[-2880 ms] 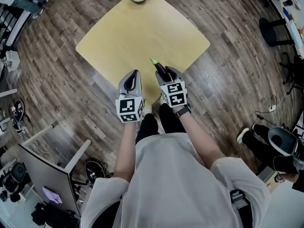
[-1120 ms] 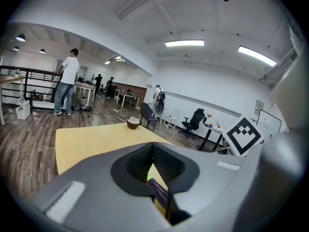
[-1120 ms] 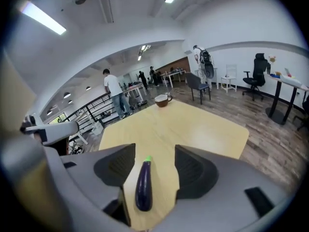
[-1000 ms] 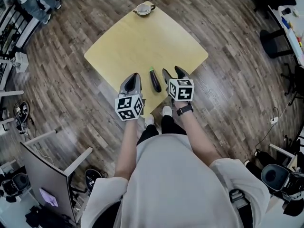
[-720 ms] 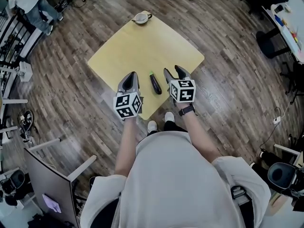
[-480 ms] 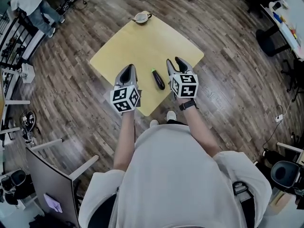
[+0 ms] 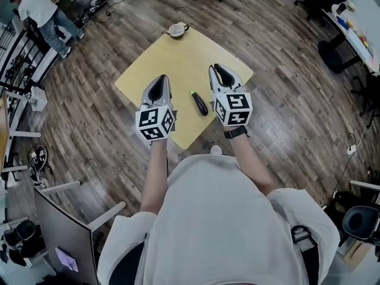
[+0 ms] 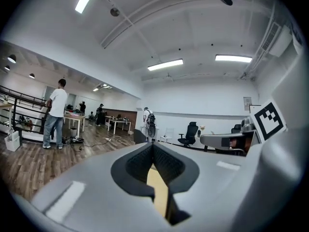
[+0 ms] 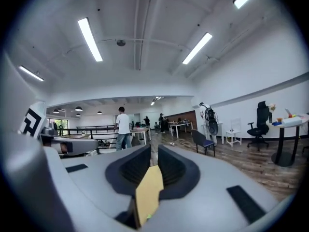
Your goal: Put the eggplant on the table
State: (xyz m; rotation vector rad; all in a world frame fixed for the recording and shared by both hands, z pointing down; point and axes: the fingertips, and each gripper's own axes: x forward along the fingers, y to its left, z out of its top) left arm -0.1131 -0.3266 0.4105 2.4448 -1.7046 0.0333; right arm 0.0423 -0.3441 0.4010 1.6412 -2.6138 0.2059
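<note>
The dark purple eggplant [image 7: 199,103] with a green stem lies on the yellow table [image 7: 172,55] near its front corner, untouched. Both grippers hang above it, one on each side. My left gripper [image 7: 160,79] is to the eggplant's left, and in the left gripper view its tips [image 8: 152,145] meet with nothing between them. My right gripper [image 7: 217,68] is on the eggplant's right. Its jaws [image 9: 154,150] are closing, with a narrow gap left and nothing in it. Both gripper views look level across the room, with only a sliver of table below the jaws.
A small bowl [image 7: 176,29] sits at the table's far corner. Wooden floor surrounds the table. A person [image 7: 41,10] stands at the upper left, office chairs [image 7: 335,46] at the right, and a desk with a monitor [image 7: 62,230] at the lower left.
The right gripper first held the eggplant over the table; it then lay on the table. Both grippers have since lifted away from it, and the right jaws have narrowed.
</note>
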